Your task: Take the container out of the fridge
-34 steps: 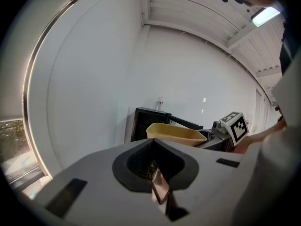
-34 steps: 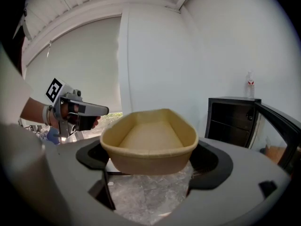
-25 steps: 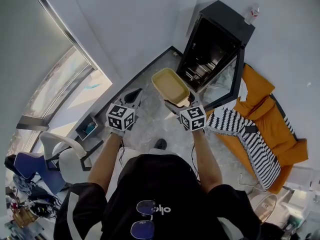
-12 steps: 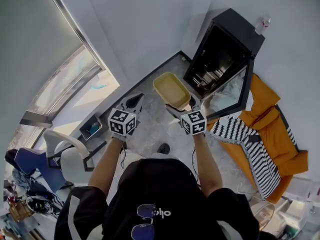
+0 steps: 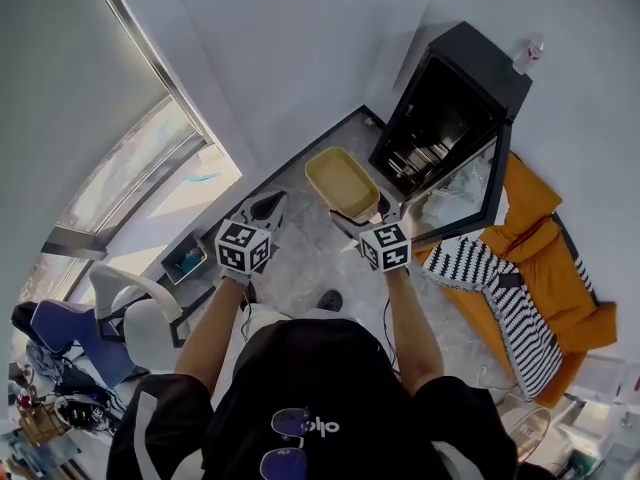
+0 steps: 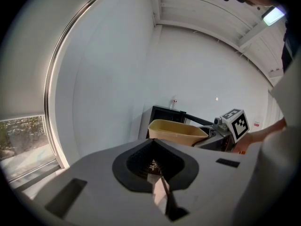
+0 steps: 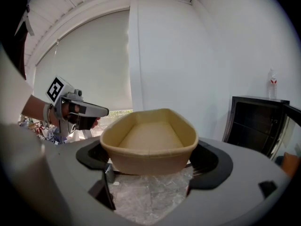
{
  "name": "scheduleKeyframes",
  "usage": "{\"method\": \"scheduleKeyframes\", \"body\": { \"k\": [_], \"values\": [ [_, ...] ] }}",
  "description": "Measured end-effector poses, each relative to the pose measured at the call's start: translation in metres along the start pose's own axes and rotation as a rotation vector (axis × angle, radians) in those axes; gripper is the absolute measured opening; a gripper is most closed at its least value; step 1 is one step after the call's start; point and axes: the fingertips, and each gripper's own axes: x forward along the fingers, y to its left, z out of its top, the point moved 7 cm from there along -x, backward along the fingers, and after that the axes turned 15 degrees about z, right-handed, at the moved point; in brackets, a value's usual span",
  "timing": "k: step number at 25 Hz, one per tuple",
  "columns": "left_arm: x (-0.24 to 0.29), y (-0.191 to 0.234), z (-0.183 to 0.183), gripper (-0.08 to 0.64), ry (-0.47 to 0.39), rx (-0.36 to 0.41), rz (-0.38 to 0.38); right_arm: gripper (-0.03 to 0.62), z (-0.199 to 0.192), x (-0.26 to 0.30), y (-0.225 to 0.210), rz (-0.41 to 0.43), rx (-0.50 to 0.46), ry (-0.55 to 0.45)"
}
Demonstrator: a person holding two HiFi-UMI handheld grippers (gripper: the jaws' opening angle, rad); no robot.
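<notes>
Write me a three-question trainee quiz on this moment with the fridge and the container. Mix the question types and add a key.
1. Fill in: the left gripper has its jaws ____, with nothing between them.
2. What holds the tan container? A. the left gripper. B. the right gripper. C. a shelf inside the fridge.
3. True or false: the fridge door is shut.

Key: 1 together; 2 B; 3 false, the door stands open.
</notes>
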Motion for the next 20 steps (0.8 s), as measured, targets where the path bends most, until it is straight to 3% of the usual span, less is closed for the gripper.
{"method": "scheduleKeyframes", "body": {
  "k": [20],
  "values": [
    [-0.013, 0.025, 0.008, 0.0, -0.009, 0.001, -0.026, 0.522, 0.007, 0.012, 0.023, -0.017, 0.014, 0.003]
  ]
}}
